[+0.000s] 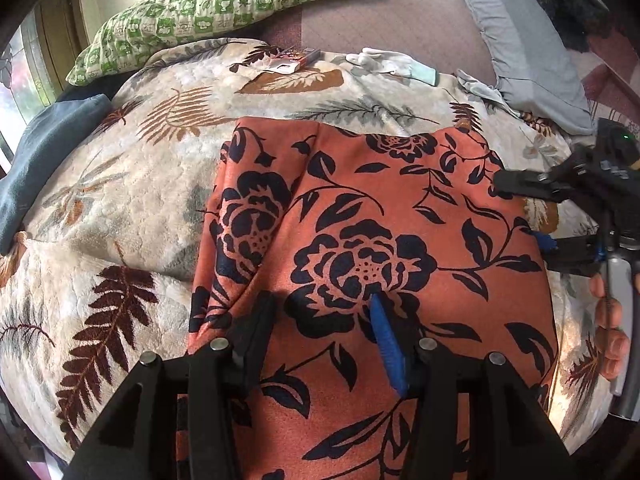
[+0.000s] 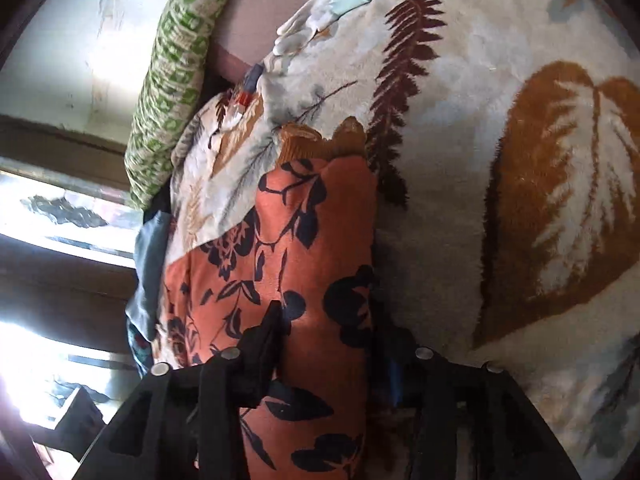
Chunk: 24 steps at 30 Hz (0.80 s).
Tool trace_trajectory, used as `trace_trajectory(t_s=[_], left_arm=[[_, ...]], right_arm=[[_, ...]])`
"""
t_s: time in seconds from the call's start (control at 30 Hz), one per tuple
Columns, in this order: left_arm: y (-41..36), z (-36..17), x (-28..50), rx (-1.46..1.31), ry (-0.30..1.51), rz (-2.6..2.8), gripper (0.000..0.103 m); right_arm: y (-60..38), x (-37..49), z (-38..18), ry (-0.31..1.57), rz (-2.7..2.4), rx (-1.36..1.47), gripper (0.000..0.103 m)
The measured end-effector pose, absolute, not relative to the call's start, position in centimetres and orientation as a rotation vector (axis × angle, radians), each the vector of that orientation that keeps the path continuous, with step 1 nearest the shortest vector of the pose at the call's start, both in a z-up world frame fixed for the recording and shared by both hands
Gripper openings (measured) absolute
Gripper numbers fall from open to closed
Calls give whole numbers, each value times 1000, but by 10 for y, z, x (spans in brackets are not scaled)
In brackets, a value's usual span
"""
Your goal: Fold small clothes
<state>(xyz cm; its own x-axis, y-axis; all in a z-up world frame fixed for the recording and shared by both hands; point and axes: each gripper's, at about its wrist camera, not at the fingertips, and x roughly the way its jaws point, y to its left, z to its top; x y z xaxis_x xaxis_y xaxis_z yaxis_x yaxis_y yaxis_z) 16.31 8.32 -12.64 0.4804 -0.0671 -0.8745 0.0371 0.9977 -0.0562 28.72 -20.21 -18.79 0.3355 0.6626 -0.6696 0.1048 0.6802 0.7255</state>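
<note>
An orange garment with a black flower print [image 1: 372, 248] lies flat on a cream leaf-patterned blanket [image 1: 132, 184]. My left gripper [image 1: 324, 308] is open and sits over the garment's near part, one finger on each side of a big black flower. My right gripper [image 1: 520, 216] shows at the garment's right edge in the left wrist view, jaws spread above and below that edge. In the right wrist view the right gripper [image 2: 326, 320] straddles the garment's edge [image 2: 280, 240]; its jaws are apart with cloth between them.
A green checked pillow [image 1: 216, 4] lies at the back left. A small red box [image 1: 294, 58] and a white glove [image 1: 390, 62] rest on the blanket's far edge. A grey pillow [image 1: 528, 52] lies at the back right, blue cloth [image 1: 48, 148] at the left.
</note>
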Motion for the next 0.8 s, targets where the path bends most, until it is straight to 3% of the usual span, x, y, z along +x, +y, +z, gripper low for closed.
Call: trace_trajectory(t_s=[0.03, 0.07, 0.2, 0.43, 0.47, 0.53, 0.57, 0.63, 0.73, 0.77, 0.8], left_arm=[[83, -126, 163, -32, 1067, -64, 52], [84, -126, 162, -34, 1065, -64, 52], [84, -126, 161, -36, 1060, -61, 52], [84, -126, 161, -42, 1061, -58, 52], [84, -126, 161, -44, 1062, -59, 52], [86, -126, 161, -56, 1064, -60, 52], [86, -126, 162, -58, 1063, -60, 52], [83, -127, 163, -53, 1068, -59, 52], [89, -116, 160, -73, 1060, -87, 52], [99, -111, 157, -116, 1050, -92, 52], [112, -105, 154, -168, 1029, -90, 52]], right_arm=[[-207, 280, -181, 1175, 432, 819, 81], [-211, 272, -173, 1153, 457, 846, 84], [-226, 231, -152, 1120, 469, 869, 86], [-202, 179, -184, 1299, 548, 926, 85], [-193, 176, -188, 1314, 571, 920, 81], [-178, 170, -168, 1282, 575, 784, 50], [-171, 167, -155, 1252, 575, 707, 40], [-166, 162, -143, 1219, 545, 630, 37], [-158, 166, -173, 1326, 485, 531, 40], [-161, 166, -170, 1302, 490, 574, 45], [-164, 165, -164, 1287, 486, 584, 62]])
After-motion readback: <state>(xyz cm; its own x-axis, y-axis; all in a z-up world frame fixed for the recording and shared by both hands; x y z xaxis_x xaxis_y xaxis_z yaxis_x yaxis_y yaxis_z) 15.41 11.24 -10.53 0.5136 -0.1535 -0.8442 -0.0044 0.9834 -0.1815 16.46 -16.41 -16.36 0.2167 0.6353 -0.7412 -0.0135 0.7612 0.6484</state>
